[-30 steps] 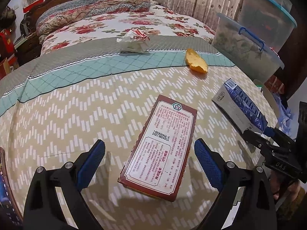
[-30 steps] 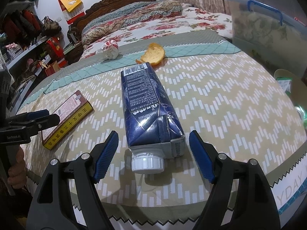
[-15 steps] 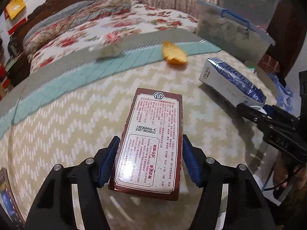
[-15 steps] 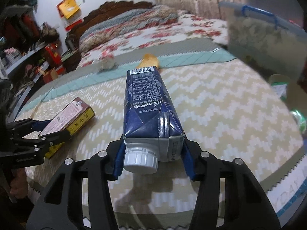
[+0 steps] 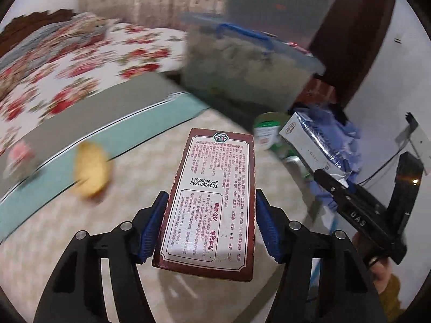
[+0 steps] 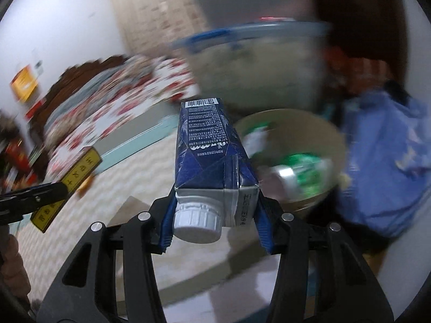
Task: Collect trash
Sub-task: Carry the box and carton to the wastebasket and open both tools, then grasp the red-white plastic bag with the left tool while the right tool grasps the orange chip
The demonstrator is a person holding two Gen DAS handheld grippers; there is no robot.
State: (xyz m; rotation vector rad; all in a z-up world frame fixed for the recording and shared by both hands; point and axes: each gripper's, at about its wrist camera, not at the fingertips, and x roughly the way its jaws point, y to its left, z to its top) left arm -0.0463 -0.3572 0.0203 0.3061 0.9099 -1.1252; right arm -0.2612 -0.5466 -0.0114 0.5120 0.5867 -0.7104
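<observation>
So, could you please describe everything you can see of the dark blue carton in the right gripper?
The dark blue carton is a tall paperboard drink pack with a folded gable end, small white print, a barcode at its far end and a grey-white panel around a ribbed white screw cap, which is on. It looks intact. It lies lengthwise, cap toward the camera, lifted off the bedspread, clamped at the cap end by the right gripper, whose blue pads press both sides. Nothing else touches it. Beyond it sits the tan bin.

Floral bed point(image 5: 80, 62), carved headboard point(image 6: 80, 72), curtains point(image 5: 140, 2), white wall point(image 6: 59, 27).
</observation>
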